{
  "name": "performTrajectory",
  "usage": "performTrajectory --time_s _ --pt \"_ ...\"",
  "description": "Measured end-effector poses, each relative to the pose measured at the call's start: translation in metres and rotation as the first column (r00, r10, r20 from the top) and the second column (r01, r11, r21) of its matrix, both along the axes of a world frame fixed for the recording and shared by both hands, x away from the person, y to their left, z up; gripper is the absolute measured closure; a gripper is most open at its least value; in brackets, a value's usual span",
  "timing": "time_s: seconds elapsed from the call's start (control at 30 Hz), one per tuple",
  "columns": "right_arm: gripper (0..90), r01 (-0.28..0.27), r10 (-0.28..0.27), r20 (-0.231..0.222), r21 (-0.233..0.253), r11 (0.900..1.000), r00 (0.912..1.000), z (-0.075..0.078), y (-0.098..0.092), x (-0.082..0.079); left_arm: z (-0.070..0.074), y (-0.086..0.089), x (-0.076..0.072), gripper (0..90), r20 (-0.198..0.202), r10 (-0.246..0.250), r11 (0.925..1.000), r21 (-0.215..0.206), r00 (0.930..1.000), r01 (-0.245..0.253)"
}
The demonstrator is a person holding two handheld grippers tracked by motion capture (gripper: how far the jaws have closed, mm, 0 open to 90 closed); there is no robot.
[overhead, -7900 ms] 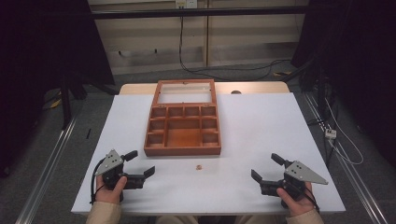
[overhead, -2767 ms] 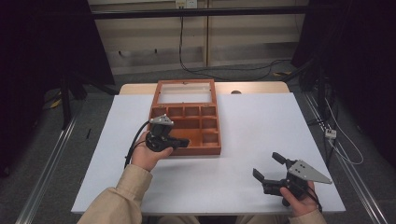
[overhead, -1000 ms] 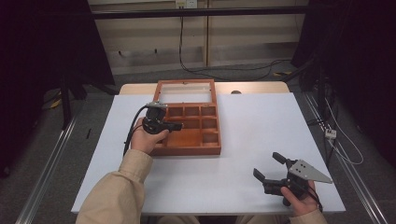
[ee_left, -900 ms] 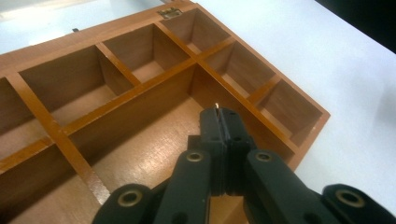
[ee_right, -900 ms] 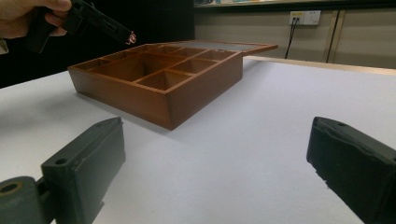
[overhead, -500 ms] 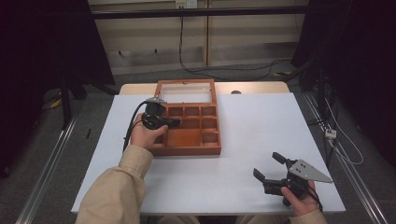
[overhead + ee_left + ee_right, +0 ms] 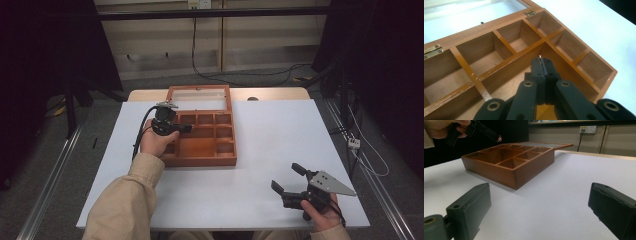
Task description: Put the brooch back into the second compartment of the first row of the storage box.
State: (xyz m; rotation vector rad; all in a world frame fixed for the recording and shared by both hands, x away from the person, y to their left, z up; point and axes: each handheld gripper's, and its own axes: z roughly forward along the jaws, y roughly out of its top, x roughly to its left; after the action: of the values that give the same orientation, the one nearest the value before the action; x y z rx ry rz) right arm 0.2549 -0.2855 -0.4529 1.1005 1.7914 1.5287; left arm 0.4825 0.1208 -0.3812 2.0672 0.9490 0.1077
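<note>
Held clamped on a tiny gold-coloured metal item [image 7: 540, 57] by the left gripper [image 7: 541, 65] above the open brown wooden compartment box [image 7: 200, 155], likely for dropping in; right gripper [image 7: 287, 181] parked open, near right.

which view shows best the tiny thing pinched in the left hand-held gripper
The left gripper view: the small thin metal piece pokes out between the shut jaws of the left hand-held gripper, close up. The right gripper view shows it as a far-off speck; in the high view it is too small to tell.
</note>
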Motion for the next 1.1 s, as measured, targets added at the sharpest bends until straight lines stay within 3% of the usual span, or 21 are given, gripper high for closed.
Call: performTrajectory --time_s 0.33,1.1 --pt "4.3 -0.001 0.001 0.001 -0.002 1.000 1.0000 0.000 0.000 0.000 -0.002 0.000 0.007 89.8 0.004 0.011 0.9999 0.013 0.9999 -0.011" --pt "4.4 -0.001 0.001 0.002 -0.001 1.000 1.0000 0.000 0.000 0.000 -0.002 -0.006 0.019 89.7 -0.005 0.029 0.9996 0.002 0.9996 -0.029"
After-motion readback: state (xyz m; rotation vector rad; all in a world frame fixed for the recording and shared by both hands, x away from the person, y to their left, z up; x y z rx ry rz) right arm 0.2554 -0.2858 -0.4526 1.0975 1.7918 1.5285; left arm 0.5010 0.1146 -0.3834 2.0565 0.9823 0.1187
